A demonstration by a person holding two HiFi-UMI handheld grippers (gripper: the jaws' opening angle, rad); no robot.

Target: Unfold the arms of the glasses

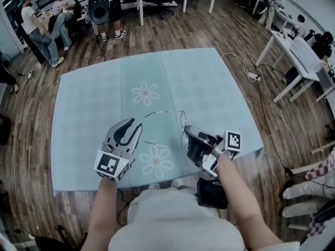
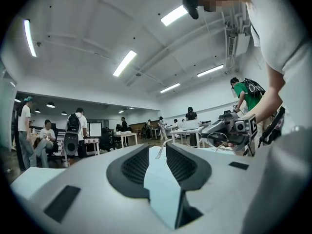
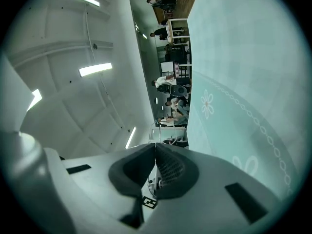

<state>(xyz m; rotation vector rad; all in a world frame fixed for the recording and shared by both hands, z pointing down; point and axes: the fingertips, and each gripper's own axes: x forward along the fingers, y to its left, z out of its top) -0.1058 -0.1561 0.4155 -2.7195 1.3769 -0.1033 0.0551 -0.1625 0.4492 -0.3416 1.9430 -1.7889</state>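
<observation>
The left gripper (image 1: 134,127) has its fingers partly open and gripping nothing, with one thin arm of the glasses (image 1: 182,119) showing just past the gap. The right gripper (image 1: 187,132) has its fingers pinched shut on the glasses' frame, mid-frame over the table (image 1: 209,82).

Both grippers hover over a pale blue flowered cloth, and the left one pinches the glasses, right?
Not quite. The right gripper pinches the glasses; the left gripper has its jaws apart, as the left gripper view shows. The cloth is pale blue and flowered.
</observation>
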